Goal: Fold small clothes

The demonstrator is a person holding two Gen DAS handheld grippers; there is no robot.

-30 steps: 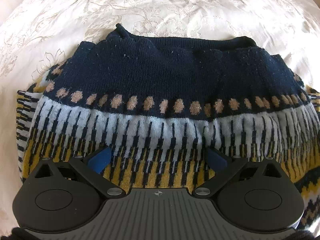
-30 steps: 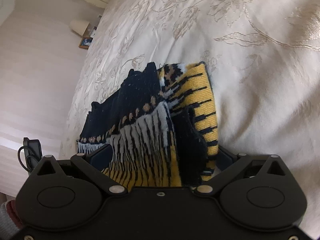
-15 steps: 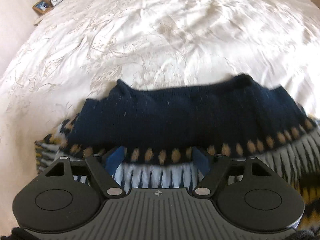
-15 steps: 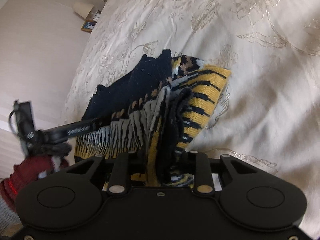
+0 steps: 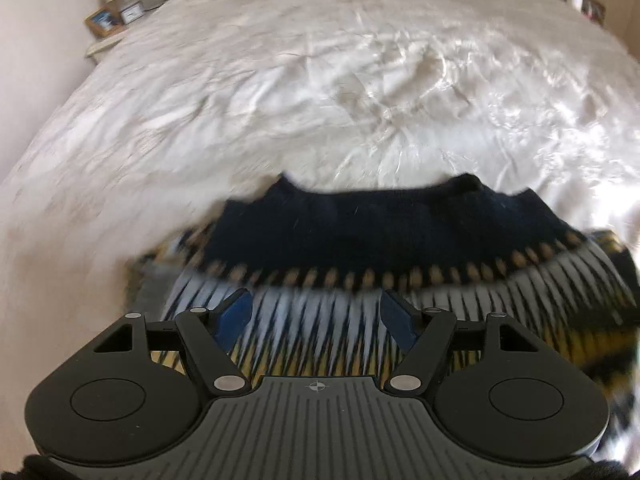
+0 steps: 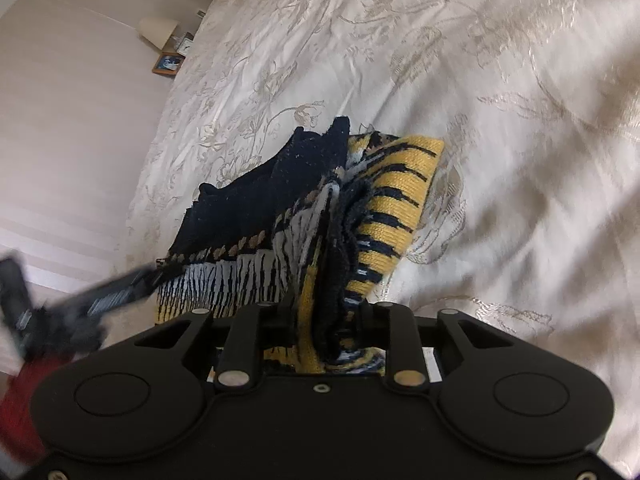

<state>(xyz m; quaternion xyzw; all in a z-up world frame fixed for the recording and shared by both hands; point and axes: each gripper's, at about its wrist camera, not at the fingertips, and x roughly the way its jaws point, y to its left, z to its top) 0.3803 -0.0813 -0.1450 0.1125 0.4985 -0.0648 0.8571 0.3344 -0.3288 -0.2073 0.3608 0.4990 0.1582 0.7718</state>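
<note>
A knitted sweater (image 5: 360,232), navy on top with tan dots, white and yellow bands, lies on the bed with its near edge lifted. My left gripper (image 5: 316,314) has the white-and-yellow hem stretched between its blue pads (image 5: 236,314). Its jaws are closing and they grip the fabric. From the right wrist view the sweater (image 6: 260,200) rises as a bunched fold. My right gripper (image 6: 320,308) pinches that thick fold at the sweater's side, its jaws closing tight on it. The left gripper (image 6: 158,272) shows there blurred, clamped on the hem, with a red sleeve (image 6: 20,392) behind it.
A cream embroidered bedspread (image 5: 320,80) covers the bed and stretches far beyond the sweater (image 6: 500,140). A nightstand with a lamp and picture frames (image 5: 116,12) stands at the bed's far left corner. A pale wall (image 6: 72,120) runs along the left.
Both grippers closed on the sweater from wide open and rose. The near edge came up off the bed with them. The left one moved most and its view now blurs.
</note>
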